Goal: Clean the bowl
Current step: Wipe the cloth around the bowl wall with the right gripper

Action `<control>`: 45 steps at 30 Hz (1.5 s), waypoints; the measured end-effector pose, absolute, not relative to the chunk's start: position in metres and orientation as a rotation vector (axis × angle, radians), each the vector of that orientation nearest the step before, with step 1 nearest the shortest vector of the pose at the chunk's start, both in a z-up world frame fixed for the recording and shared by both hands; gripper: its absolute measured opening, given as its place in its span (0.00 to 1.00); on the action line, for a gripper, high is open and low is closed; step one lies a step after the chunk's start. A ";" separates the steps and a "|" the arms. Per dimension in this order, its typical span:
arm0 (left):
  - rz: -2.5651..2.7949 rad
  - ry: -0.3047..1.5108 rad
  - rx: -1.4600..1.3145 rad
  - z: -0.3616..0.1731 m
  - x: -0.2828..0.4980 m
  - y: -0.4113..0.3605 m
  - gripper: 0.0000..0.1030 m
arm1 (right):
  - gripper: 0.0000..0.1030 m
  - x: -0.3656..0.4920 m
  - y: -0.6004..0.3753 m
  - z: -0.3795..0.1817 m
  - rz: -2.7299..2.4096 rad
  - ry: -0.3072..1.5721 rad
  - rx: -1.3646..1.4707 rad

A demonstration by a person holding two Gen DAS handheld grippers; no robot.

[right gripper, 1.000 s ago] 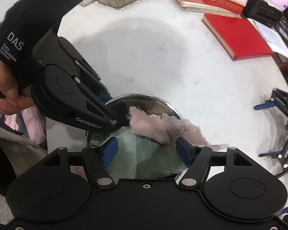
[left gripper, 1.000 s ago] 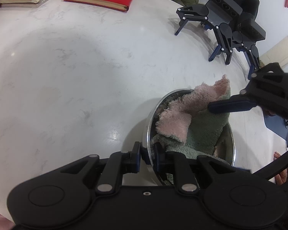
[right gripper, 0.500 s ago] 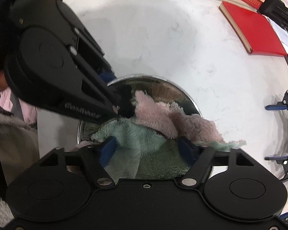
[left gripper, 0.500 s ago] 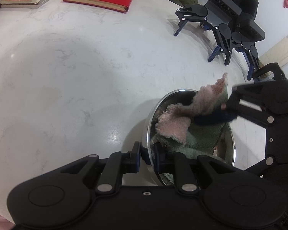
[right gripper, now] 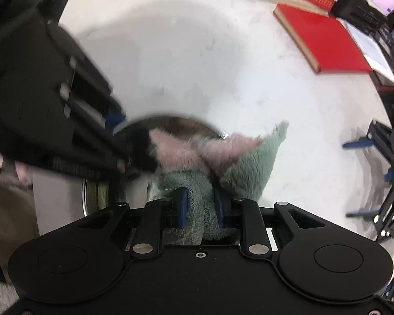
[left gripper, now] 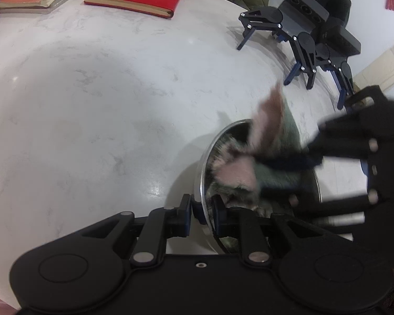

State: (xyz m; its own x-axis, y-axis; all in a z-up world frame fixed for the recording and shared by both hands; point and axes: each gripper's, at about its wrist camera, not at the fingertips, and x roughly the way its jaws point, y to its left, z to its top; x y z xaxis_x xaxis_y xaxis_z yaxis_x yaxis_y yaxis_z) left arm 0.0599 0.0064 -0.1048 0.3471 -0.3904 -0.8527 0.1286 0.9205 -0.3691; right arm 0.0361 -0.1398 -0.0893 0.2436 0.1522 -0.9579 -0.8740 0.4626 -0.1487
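While the thin, slippery round steel bowl (left gripper: 205, 181) is pinched at its rim by the left gripper (left gripper: 201, 211), the soft pink-and-green fleece cloth (right gripper: 197, 199) is clamped mid-fold by the right gripper (right gripper: 201, 206).

Steel bowl (left gripper: 205, 157) upright on white table – fluffy pink-green cloth (right gripper: 223, 162) bunched inside, corner over rim.

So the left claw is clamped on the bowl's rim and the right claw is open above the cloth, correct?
Not quite. The left claw is clamped on the bowl rim, but the right claw is not open: the right wrist view shows it shut on a green fold of the cloth.
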 end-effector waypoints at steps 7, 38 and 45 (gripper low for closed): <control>-0.347 1.174 -0.235 -0.105 0.061 0.003 0.15 | 0.21 0.027 -0.122 -0.093 0.901 1.101 -0.815; -0.348 1.180 -0.224 -0.106 0.062 0.001 0.18 | 0.20 0.048 -0.114 -0.066 0.867 0.993 -0.867; -0.339 1.174 -0.246 -0.106 0.061 0.002 0.18 | 0.20 0.061 -0.136 -0.061 0.806 1.017 -0.837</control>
State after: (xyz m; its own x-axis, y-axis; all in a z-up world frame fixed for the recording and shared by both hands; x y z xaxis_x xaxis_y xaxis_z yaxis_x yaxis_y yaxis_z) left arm 0.0612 0.0021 -0.1065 0.3449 -0.3845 -0.8562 0.1316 0.9230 -0.3615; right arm 0.0607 -0.1356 -0.0612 0.3126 0.1748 -0.9337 -0.8693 0.4489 -0.2070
